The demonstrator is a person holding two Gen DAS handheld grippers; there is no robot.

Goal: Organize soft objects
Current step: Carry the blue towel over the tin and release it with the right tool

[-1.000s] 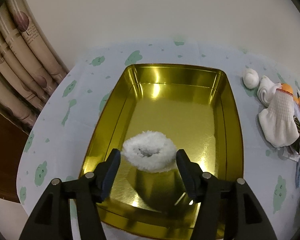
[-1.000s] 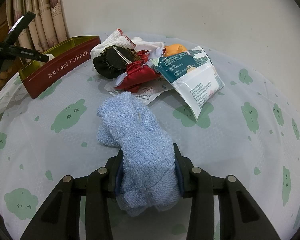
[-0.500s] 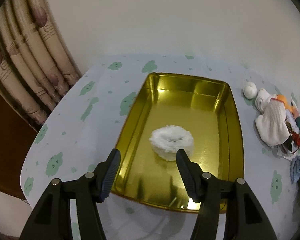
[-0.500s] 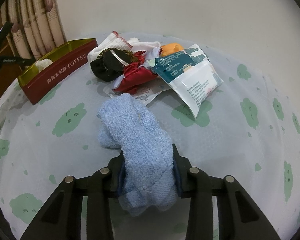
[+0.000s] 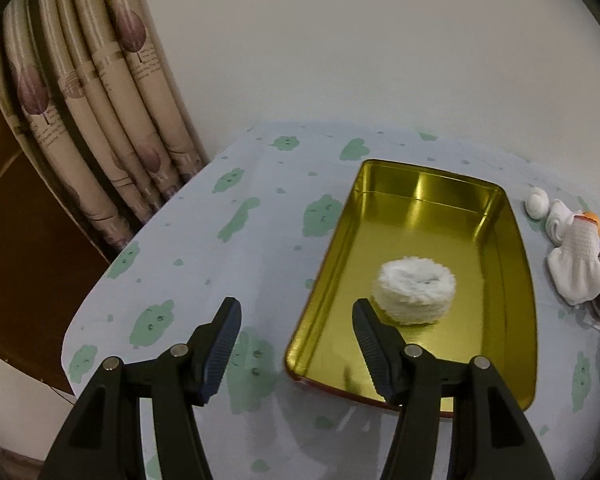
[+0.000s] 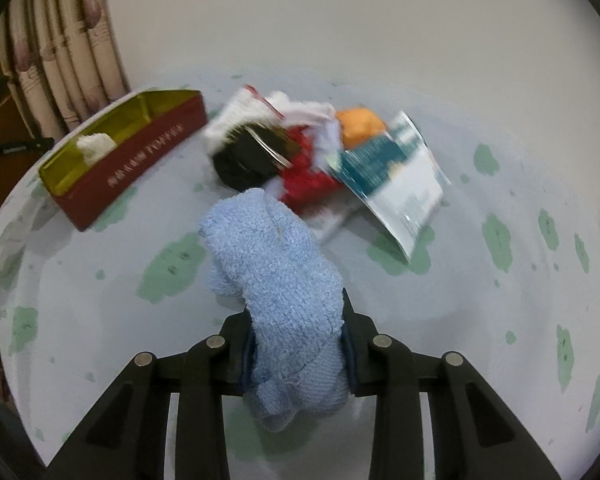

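Pale cloth with green cloud prints covers your desk [image 5: 260, 240], set against a plain white wall with a pleated curtain [image 5: 100, 100] at the left. Your right tongs [image 6: 298, 344] are clenched on a blue terry towel [image 6: 276, 280], which bulges up between the fingers and hides their tips; its lower end hangs past the tongs, and you cannot tell whether any of it touches the cloth. Beyond it the pile of soft things is smeared by motion blur: a black round piece [image 6: 248, 156], something red [image 6: 308, 176], an orange lump [image 6: 360, 124] and a teal and white packet [image 6: 400, 184] can be picked out, but their edges run together. Only the right wrist view shows the tin [image 6: 128, 160] from the side, red walled with pale lettering too blurred to read, and the white fluffy roll [image 6: 96, 145] peeking over its rim. The left wrist view looks down into the same tin [image 5: 512, 280], gold inside, and shows that roll [image 5: 416, 292] lying alone on its floor near the middle. Your left tongs [image 5: 296, 330] are released and hold nothing, one finger over the cloth and the other over the tin's near corner. At that view's right edge a white ball [image 5: 538, 202] and a white knit piece [image 5: 576, 272] lie just beside the tin, with the rest of the pile cut off.
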